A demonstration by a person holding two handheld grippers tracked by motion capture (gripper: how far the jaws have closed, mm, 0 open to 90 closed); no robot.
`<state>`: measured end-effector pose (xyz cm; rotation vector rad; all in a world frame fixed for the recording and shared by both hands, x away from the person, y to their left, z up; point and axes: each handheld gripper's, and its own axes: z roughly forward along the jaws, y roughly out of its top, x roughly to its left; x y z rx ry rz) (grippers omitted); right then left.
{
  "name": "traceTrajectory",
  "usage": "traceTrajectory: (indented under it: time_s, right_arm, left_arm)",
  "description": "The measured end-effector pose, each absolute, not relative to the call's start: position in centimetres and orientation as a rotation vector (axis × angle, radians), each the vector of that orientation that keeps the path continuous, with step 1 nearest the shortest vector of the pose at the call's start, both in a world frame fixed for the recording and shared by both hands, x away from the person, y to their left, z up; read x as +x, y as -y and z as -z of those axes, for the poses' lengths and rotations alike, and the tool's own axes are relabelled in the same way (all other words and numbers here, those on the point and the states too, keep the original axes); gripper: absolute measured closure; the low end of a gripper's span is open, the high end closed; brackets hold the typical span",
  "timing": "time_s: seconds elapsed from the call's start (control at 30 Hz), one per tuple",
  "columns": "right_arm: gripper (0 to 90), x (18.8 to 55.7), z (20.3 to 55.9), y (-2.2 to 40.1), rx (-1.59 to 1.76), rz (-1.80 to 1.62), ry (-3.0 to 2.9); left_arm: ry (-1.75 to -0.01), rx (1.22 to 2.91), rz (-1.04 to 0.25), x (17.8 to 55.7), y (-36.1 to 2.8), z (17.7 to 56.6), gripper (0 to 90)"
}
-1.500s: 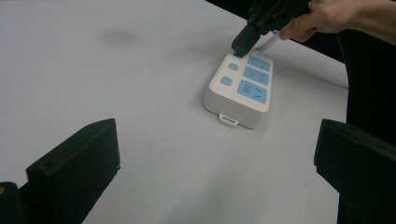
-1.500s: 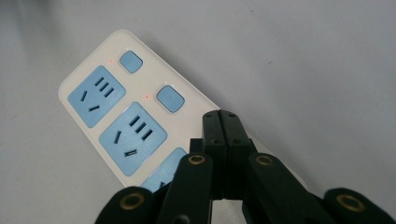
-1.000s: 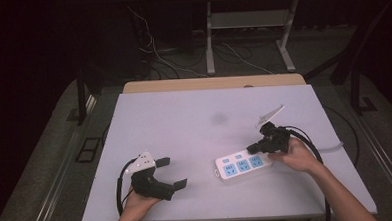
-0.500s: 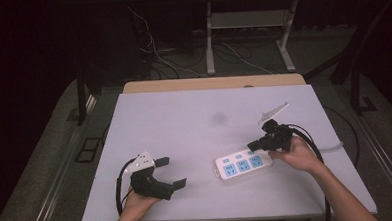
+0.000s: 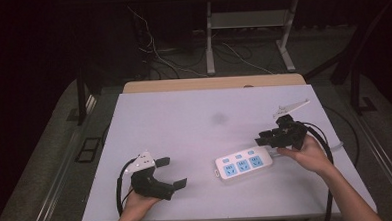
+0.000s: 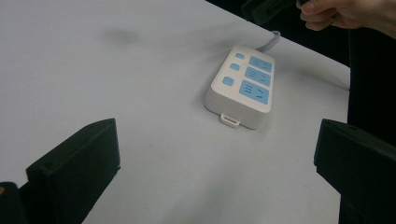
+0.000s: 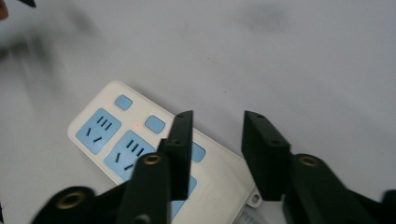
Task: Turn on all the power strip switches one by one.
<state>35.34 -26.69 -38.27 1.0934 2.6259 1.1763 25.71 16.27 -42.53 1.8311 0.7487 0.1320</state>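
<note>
A white power strip (image 5: 244,165) with three blue sockets and blue buttons lies flat on the white table (image 5: 194,115), right of centre. Its grey cord (image 5: 337,145) runs off to the right. My right gripper (image 5: 264,138) hovers just above the strip's right end, jaws a little apart with nothing between them. In the right gripper view the strip (image 7: 116,140) lies under the open right gripper (image 7: 217,119). My left gripper (image 5: 171,172) rests near the front left edge, wide open and pointing at the strip (image 6: 243,86). The left gripper (image 6: 217,128) holds nothing.
A thin white clip-like piece (image 5: 291,106) lies at the table's back right. A faint dark smudge (image 5: 218,118) marks the tabletop. Black cables loop from both grippers. Behind the table stand a metal frame (image 5: 209,45) and floor cables.
My right gripper has drifted slightly right and back from the strip's end. The left gripper and the strip have stayed still.
</note>
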Motion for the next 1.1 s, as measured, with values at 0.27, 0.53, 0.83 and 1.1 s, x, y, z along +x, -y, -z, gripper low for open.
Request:
traceTrajectory:
  time_s: [0.27,0.53,0.83,1.1]
  right_arm:
    - [7.3,33.7,37.5,28.0,1.21,-1.188,-2.486]
    - [0.4,31.3,37.8,28.7,1.246,-1.219,-2.452]
    - [0.4,28.4,39.7,30.4,1.303,-1.342,-2.358]
    - [0.4,26.2,41.6,30.8,1.335,-1.367,-2.334]
  left_arm:
    - [-0.746,1.827,-0.132,25.7,-16.3,42.5,0.0]
    - [-0.745,1.821,-0.132,25.6,-16.3,42.4,0.0]
    - [-0.744,1.824,-0.132,25.7,-16.3,42.4,0.0]
    - [-0.746,1.824,-0.134,25.6,-16.4,42.4,0.0]
